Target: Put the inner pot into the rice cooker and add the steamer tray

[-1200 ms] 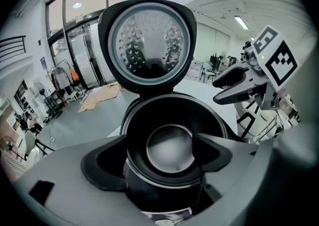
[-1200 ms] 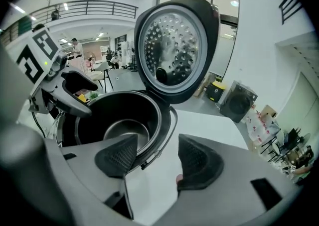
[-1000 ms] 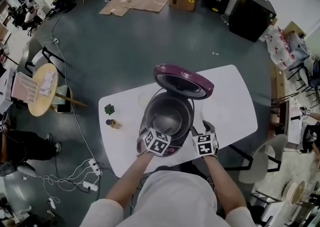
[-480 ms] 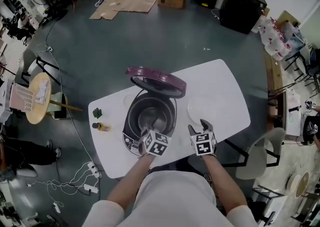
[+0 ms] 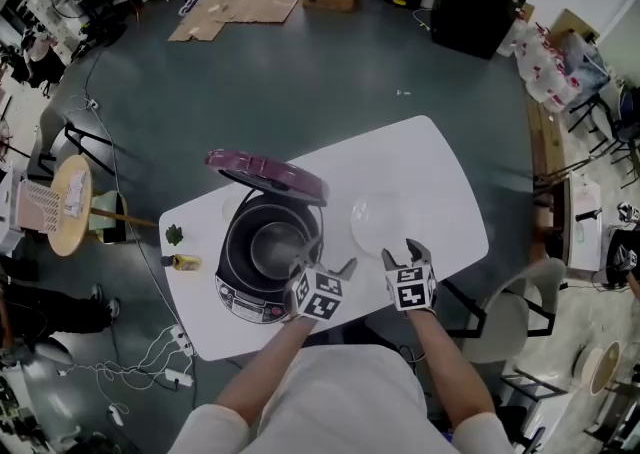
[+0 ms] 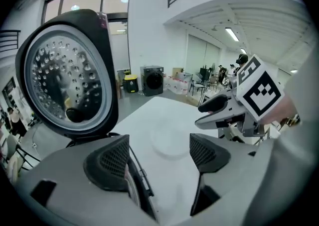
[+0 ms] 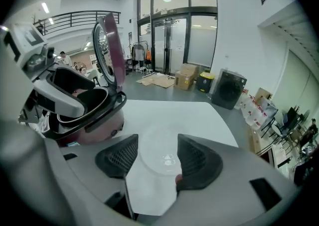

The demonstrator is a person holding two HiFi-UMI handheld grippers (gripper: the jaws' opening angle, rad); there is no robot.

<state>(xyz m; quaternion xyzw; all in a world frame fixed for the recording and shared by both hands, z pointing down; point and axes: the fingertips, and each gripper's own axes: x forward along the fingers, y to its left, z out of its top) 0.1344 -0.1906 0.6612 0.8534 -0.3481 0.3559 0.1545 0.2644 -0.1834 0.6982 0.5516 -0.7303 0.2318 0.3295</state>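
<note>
A white desk [image 5: 440, 172] stands on the grey floor of a wide workshop. The rice cooker [image 5: 232, 287] sits on it with its purple lid [image 5: 265, 174] tipped up and back. The metal inner pot [image 5: 272, 250] is already seated in the cooker's well. The clear steamer tray [image 5: 378, 217] lies flat on the desk just to the right of the rice cooker, untouched.

A second ago both grippers hung at the cooker's front rim; now they have swung to the right of it, toward the tray. The left gripper [image 5: 325, 267] is just off the cooker's right edge. Its fingers have just been closing a little but are wide apart, with nothing between them. The right gripper [image 5: 402, 254] is further right of the cooker, at the tray's near edge, with its fingers spread and empty. Its own view frames the tray between them, but no pad touches it.

The pot step looks finished, and picking up the tray seems to be the step in hand.
</note>
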